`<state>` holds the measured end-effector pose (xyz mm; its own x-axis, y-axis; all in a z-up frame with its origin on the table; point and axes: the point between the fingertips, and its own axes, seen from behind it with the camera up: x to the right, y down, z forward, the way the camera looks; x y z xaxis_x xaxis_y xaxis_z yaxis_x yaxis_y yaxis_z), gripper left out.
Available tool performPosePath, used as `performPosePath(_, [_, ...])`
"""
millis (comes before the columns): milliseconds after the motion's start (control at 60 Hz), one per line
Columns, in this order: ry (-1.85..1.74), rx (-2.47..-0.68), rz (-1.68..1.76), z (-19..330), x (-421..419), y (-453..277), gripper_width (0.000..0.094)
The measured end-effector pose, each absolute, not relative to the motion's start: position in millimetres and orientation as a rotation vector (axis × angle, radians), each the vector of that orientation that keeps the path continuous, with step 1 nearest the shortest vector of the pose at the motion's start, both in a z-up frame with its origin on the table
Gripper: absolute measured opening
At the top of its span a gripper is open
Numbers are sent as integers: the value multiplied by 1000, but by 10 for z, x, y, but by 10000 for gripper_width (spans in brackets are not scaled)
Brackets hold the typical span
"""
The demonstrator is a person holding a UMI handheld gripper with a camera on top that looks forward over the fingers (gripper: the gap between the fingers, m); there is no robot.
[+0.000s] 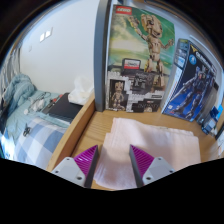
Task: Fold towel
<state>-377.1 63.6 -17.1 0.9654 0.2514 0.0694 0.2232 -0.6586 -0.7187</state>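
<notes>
While my gripper (113, 163) hovers with its fingers spread and nothing between them, the pale pink towel (150, 140) lies crumpled on the wooden table (98, 128), just ahead at twelve to one o'clock, its near edge between the purple pads (141, 158).

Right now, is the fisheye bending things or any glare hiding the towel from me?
Gripper view: strong wide-angle bending, so the tall printed box and the wall curve near the rim; lighting is soft and even, with no glare on the pale pink towel; the towel lies readable on the wooden table, just beyond the open gripper; the bedding beside the table looks softer.
</notes>
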Motion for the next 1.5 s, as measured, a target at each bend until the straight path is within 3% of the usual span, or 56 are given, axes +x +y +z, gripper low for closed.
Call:
performPosePath(100, [-357,-2304,33,-186,-3810,617,434])
performPosePath(117, [-354,-2304,33,-187,-3814,613,444])
performPosePath(133, [-353,-2303,30,-187,-3812,616,369])
performPosePath(167, [-354,-2304,10,-188,-3789,626,307])
performPosePath(233, [-352,-2302,-58,-178,-3680,672,53])
performPosePath(400, [-258,-2364,81,-69,-3710,664,48])
performPosePath(567, [-125,-2272,174,826,-3301,760,48])
performPosePath(683, [-23,-2228,165,1227,-2622,820,48])
performPosePath(783, [48,-2230,95,1191,-1941,863,48])
performPosePath(917, [133,-2295,4,728,-1198,818,47])
performPosePath(933, [133,-2306,-7,654,-1133,809,128])
performPosePath(967, [128,-2328,-29,522,-1020,781,155])
performPosePath(1050, [142,-2342,-84,317,-785,714,443])
performPosePath(1167, [159,-2333,-92,359,-650,626,605])
performPosePath(1267, [168,-2282,-45,713,-663,559,705])
performPosePath(1500, [207,-2139,65,1937,-692,-49,818])
